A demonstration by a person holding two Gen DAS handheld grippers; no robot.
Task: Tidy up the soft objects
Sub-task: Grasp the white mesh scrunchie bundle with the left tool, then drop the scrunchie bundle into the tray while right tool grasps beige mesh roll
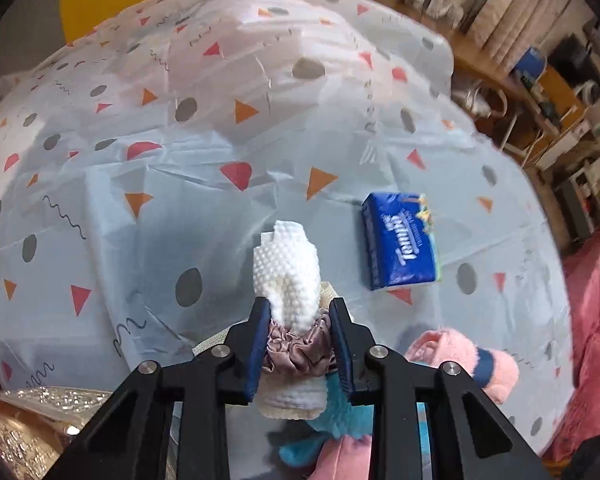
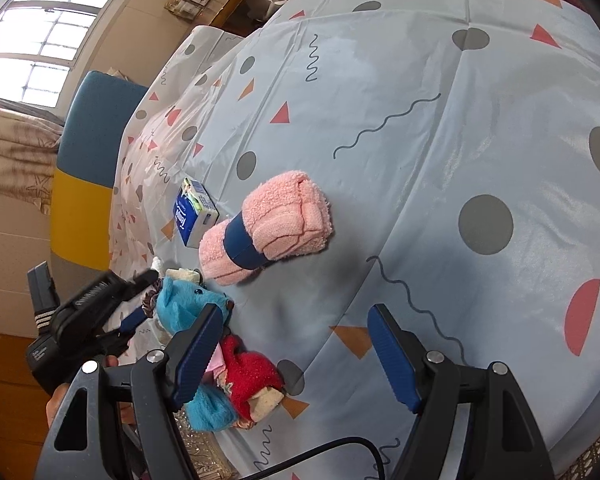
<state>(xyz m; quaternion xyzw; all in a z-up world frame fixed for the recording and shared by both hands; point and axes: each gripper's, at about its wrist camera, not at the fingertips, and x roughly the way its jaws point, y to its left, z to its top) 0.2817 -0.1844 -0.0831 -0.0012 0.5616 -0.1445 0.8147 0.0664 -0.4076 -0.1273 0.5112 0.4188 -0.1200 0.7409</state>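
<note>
Two blue-padded pairs of tongs work over a pale blue plastic tablecloth (image 2: pixel 440 152) printed with grey dots, coloured triangles and squiggles. Between the narrowed pads of the left tongs (image 1: pixel 299 320) sits a mauve satin scrunchie (image 1: pixel 296 346) with a white knobbly knitted cloth (image 1: pixel 286 276) pushed up through it; the pads press on the scrunchie from both sides. Just under those pads lies a cream waffle-weave cloth (image 1: pixel 290 402), and below it a turquoise plush toy (image 1: pixel 328 424) crowds in from the right. Right of the left tongs lies a pink fluffy towel roll bound with a dark blue band (image 1: pixel 480 364). Further ahead and to the right lies a blue pack of tissues (image 1: pixel 400 240).

The right tongs (image 2: pixel 300 344) gape wide with nothing between the pads, over bare cloth. A red knitted piece (image 2: pixel 252 376) lies beside their left pad. Ahead of them lies the pink roll, with the tissue pack just behind it.
</note>
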